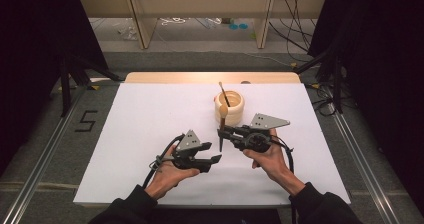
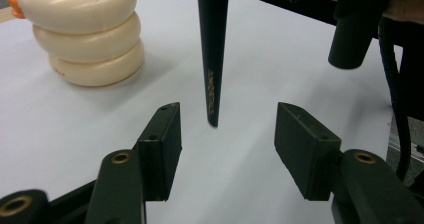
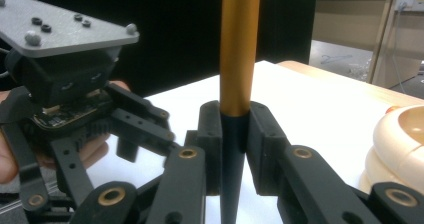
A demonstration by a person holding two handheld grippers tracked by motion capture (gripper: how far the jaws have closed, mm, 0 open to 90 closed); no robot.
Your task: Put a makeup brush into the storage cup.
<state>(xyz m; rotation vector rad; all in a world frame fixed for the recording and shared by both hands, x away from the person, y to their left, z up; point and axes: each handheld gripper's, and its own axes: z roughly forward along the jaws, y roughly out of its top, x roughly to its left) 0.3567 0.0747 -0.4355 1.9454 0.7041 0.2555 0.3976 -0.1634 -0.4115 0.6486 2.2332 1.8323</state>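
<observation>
Gold ferrule, black tapered handle: the brush stands upright in the right gripper, whose fingers clamp it just below the ferrule, tip down over the bench. In the left gripper view the handle tip hangs between and slightly beyond the left fingers, clear of both. The left gripper is half open and holds nothing. This looks like a handover done, right side now owns the brush. The cream holder sits just behind the right gripper, another brush already in it. Next move, likely: lift, carry over the holder's mouth, keep the handle vertical, lower tip-first, then release. Risk: hitting the rim or the brush inside.
</observation>
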